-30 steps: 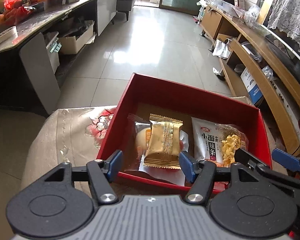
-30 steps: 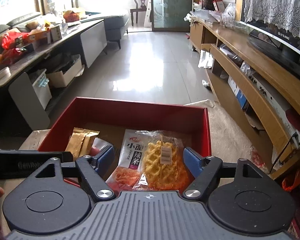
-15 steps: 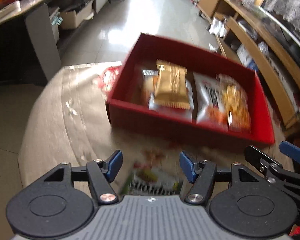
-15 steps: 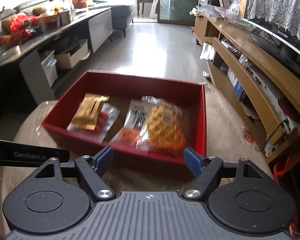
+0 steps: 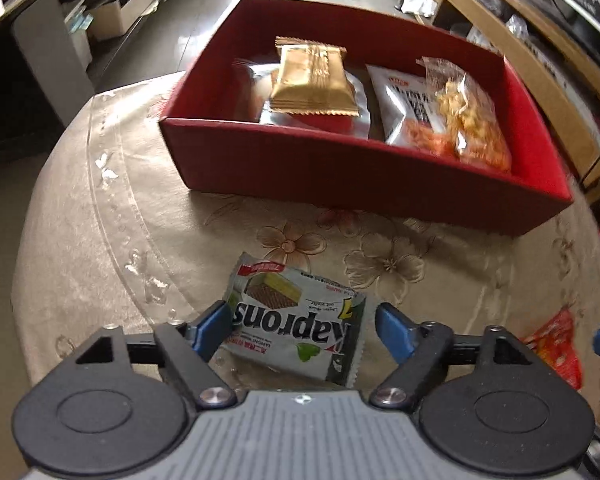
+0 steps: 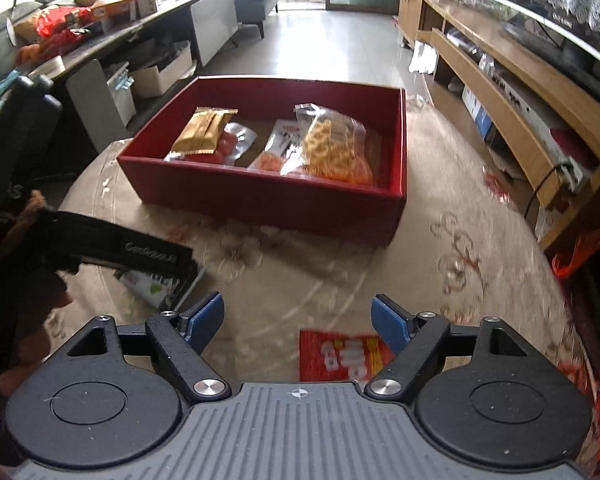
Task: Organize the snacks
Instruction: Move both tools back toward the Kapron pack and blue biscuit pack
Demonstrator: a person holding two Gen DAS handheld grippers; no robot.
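Table [image 5: 100, 208], round, under a flowered cloth: one. Box [image 5: 364, 176], red, open-topped, at the far side of the table: one. It already holds four packets, as far as I can count: a gold bar [image 5: 312, 80] lying on a clear red-filled pouch [image 5: 352, 114], and beside these a white pouch [image 5: 404, 108] partly under an orange waffle bag [image 5: 472, 120].

Loose snacks on the cloth, near side: two. The wafer pack [image 5: 296, 320], grey-green, lies flat between my left fingers; the red pack [image 6: 342, 354] lies just under my right claw and toward its right finger.

My left claw [image 5: 300, 326] is spread wide, its left pad at the edge of the wafer pack and its right pad clear of it, nothing gripped. My right claw [image 6: 298, 320] is likewise wide and empty.

Risks, as I judge them:
1. The wafer pack is thin and flat on soft cloth; closing from this height may pinch only the crimped edge, so that it slips, or may catch the cloth with it and drag the table cover.
2. The red pack sits off-centre beneath my right claw, partly hidden by the body; a blind close may miss it or nudge it toward the table edge.
3. My two claws work close together; the left one [image 6: 156, 256] crosses the right view, and lifting both at once toward the box may make them collide.
4. The box is filling from left and middle; a careless drop could land on the waffle bag and crush it.
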